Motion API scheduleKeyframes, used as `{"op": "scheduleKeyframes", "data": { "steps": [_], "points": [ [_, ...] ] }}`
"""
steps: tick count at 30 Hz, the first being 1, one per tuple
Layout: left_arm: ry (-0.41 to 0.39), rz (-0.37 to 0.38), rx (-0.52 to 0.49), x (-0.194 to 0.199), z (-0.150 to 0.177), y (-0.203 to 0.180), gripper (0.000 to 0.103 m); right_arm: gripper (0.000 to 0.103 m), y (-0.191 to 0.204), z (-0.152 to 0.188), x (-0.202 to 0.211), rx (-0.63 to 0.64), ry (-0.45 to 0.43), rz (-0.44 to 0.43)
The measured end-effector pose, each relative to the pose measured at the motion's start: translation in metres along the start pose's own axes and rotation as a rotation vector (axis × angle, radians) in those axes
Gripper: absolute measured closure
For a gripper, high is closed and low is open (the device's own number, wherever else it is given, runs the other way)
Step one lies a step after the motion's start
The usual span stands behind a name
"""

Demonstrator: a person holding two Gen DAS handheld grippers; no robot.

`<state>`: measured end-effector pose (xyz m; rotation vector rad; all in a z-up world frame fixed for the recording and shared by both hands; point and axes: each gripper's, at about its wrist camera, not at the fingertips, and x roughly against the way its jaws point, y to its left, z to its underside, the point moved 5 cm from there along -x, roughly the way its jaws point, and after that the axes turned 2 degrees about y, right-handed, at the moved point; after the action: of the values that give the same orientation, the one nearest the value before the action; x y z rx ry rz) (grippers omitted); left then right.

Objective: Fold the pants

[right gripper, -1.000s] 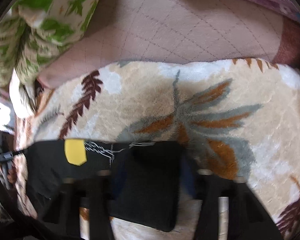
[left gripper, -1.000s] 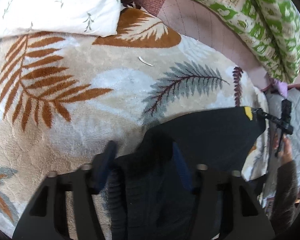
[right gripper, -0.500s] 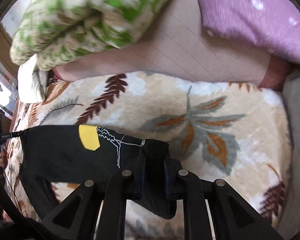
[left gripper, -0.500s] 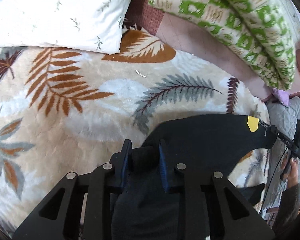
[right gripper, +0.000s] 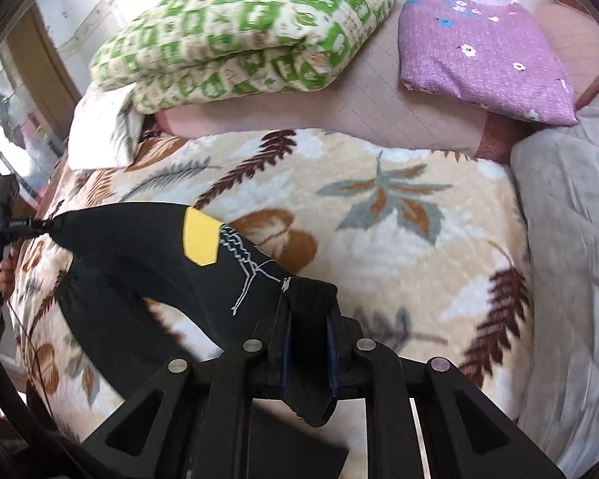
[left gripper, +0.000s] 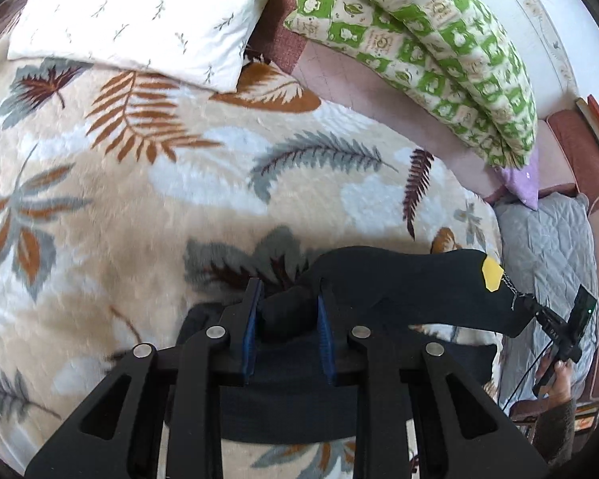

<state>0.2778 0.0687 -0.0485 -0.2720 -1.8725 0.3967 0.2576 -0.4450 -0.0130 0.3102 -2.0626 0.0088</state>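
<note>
While both grippers lift it: the black pants (left gripper: 399, 283) hang stretched between them above the leaf-patterned blanket (left gripper: 139, 207) on the bed.
Left gripper (left gripper: 286, 319): fingers clenched on a bunched fold of the pants' black cloth, having just closed on it, blue pads pressing both sides.
Right gripper (right gripper: 307, 343): fingers clamped tight on the other end of the garment, cloth filling the narrow gap.
Pants: raised off the blanket in a sagging span, a yellow patch (right gripper: 201, 235) and white stitched lines facing up; lower folds trail toward the blanket beneath.
Bed, far side: a white sprig-print pillow (left gripper: 139, 16), a folded green-and-cream quilt (right gripper: 243, 36) and a folded purple floral cloth (right gripper: 483, 52).
Bed's edge: a grey quilted cover (right gripper: 571, 239) beside the blanket.
Person: a hand (left gripper: 559, 375) grips the right gripper's handle.
</note>
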Motion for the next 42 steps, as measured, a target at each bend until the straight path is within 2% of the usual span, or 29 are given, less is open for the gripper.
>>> {"op": "scheduleKeyframes", "data": {
  "steps": [9,16,23,26,28,33,36,40,42],
  "points": [
    [0.030,0.021,0.047,0.001,0.050,0.013,0.080,0.089,0.018,0.065,0.010,0.030,0.008,0.033],
    [0.083,-0.007,0.077,-0.010,0.088,0.036,0.080,0.089,0.043,0.114,0.020,0.092,-0.005,0.028],
    [0.102,-0.020,0.088,-0.013,0.109,0.051,0.080,0.087,0.046,0.163,0.022,0.067,0.013,0.035],
    [0.114,-0.042,0.063,-0.013,0.115,0.053,0.080,0.082,0.044,0.173,0.021,0.048,0.013,0.049],
    [0.116,-0.063,0.025,-0.010,0.118,0.050,0.078,0.076,0.041,0.178,0.021,0.034,0.006,0.077],
    [0.124,-0.128,-0.082,0.007,0.122,0.046,0.073,0.068,0.035,0.183,0.029,-0.001,0.003,0.119],
    [0.122,-0.164,-0.116,0.017,0.122,0.049,0.064,0.066,0.032,0.186,0.042,-0.005,0.003,0.147],
    [0.128,-0.150,-0.110,0.030,0.123,0.055,0.063,0.064,0.024,0.190,0.065,-0.042,-0.014,0.181],
    [0.119,-0.136,-0.102,0.040,0.122,0.057,0.063,0.064,0.016,0.191,0.081,-0.111,-0.041,0.175]
  ]
}}
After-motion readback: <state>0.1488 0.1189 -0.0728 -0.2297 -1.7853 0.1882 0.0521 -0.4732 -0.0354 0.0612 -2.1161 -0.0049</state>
